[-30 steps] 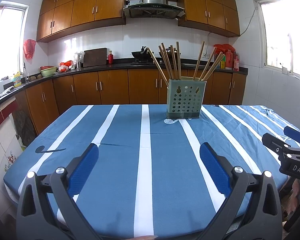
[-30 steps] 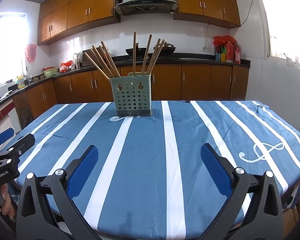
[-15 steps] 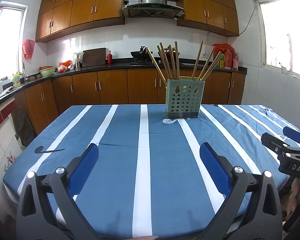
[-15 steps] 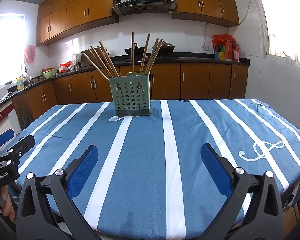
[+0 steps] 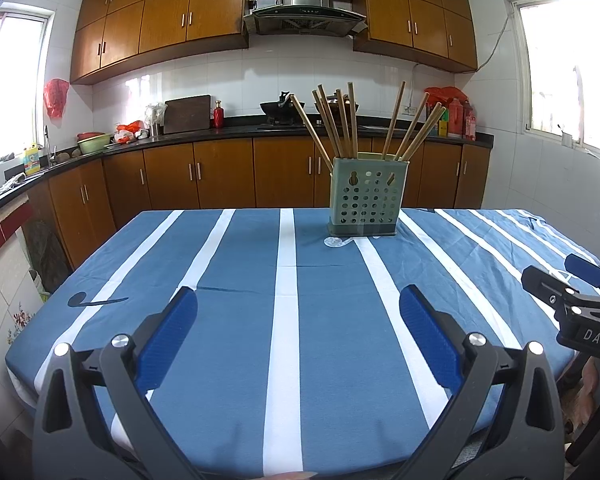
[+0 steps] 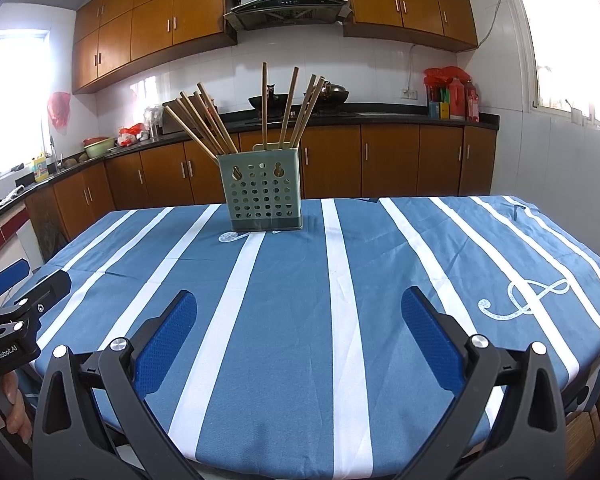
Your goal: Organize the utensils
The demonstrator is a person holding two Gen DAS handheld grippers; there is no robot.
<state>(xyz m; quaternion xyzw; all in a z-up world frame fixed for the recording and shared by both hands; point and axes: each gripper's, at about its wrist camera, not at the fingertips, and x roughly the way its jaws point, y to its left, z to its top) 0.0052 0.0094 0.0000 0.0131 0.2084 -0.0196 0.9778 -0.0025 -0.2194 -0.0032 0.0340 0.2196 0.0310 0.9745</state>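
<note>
A green perforated utensil holder (image 5: 363, 197) stands upright at the far middle of the table, with several wooden chopsticks (image 5: 342, 124) fanned out of its top. It also shows in the right wrist view (image 6: 261, 192), with the chopsticks (image 6: 204, 120). My left gripper (image 5: 298, 300) is open and empty over the near edge of the table. My right gripper (image 6: 299, 300) is open and empty too, at the near edge. Each gripper shows at the side of the other's view: the right one (image 5: 564, 276), the left one (image 6: 24, 280).
The table wears a blue cloth with white stripes (image 5: 286, 280). Brown kitchen cabinets (image 5: 220, 176) and a dark counter with a wok, bottles and bowls run behind it. Windows are at both sides. A white tiled wall (image 6: 548, 160) is to the right.
Both grippers have drawn back and tilted slightly, so the holder sits a little higher and smaller in view. Nothing on the table has moved.
</note>
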